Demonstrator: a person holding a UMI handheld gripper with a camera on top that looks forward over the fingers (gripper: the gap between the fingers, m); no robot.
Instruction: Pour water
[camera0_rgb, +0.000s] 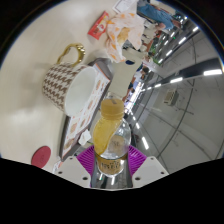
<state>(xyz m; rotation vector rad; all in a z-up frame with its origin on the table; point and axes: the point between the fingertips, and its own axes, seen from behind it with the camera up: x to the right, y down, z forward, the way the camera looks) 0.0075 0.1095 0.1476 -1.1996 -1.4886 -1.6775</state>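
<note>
The gripper (112, 168) was clamped on a bottle (110, 130), both purple pads (88, 160) pressed against its sides. The bottle held a yellow-orange drink and pointed forward, away from the fingers, tilted with its neck toward a mug (66, 78). The mug, patterned in a brown-and-white check with a gold handle (72, 52), stood on the table (30, 60) just beyond the bottle's mouth; whether anything was running out of the bottle I could not tell.

Beside the fingers lay a small red disc (40, 156) on the tabletop, and under the bottle a pale board (92, 95) with a dark edge ran toward the mug. Farther off, past the mug, colourful packets (120, 30) were heaped together near the table's far side. Beyond the table's edge ran a floor (185, 100) streaked with bright strips of light.
</note>
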